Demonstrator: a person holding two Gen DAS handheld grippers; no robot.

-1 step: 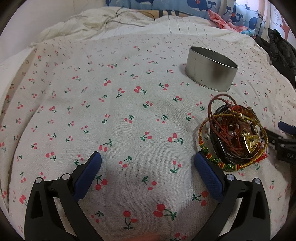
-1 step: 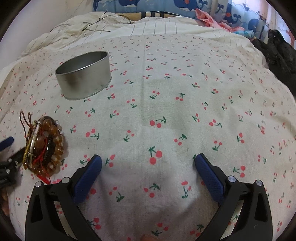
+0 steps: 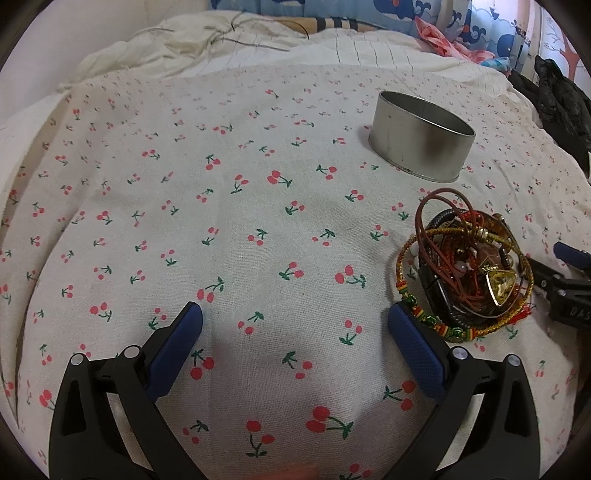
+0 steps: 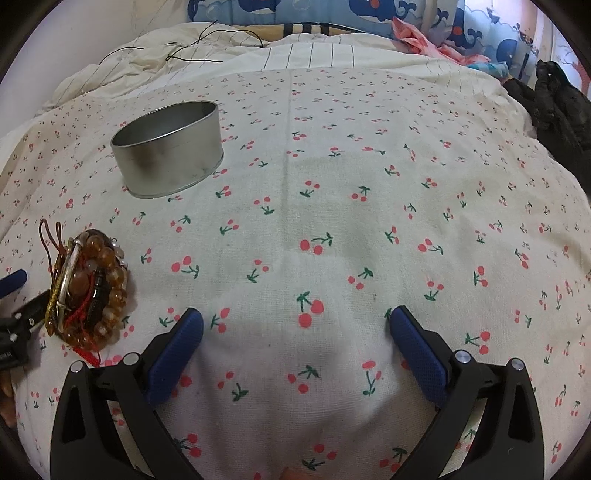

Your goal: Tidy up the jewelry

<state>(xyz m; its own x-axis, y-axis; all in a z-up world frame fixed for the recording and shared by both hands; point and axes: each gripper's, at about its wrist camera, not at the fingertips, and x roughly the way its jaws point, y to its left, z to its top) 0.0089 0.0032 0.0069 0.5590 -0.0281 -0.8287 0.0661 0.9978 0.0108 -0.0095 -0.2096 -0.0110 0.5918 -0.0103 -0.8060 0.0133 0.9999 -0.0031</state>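
Observation:
A tangled pile of bracelets and cords (image 3: 467,266) with a yellow triangular pendant lies on the cherry-print cloth at the right of the left wrist view; the right wrist view shows the same pile (image 4: 88,288) at its left, with amber beads. A round open metal tin (image 3: 421,142) stands upright beyond the pile, also in the right wrist view (image 4: 168,149). My left gripper (image 3: 295,321) is open and empty, just left of the pile. My right gripper (image 4: 295,323) is open and empty, to the right of the pile.
The cherry-print cloth (image 3: 221,221) covers a soft bed. Rumpled white bedding (image 3: 184,44) and whale-print pillows (image 4: 332,14) lie at the back. Dark clothing (image 4: 557,107) sits at the far right. The other gripper's tip (image 3: 569,280) shows beside the pile.

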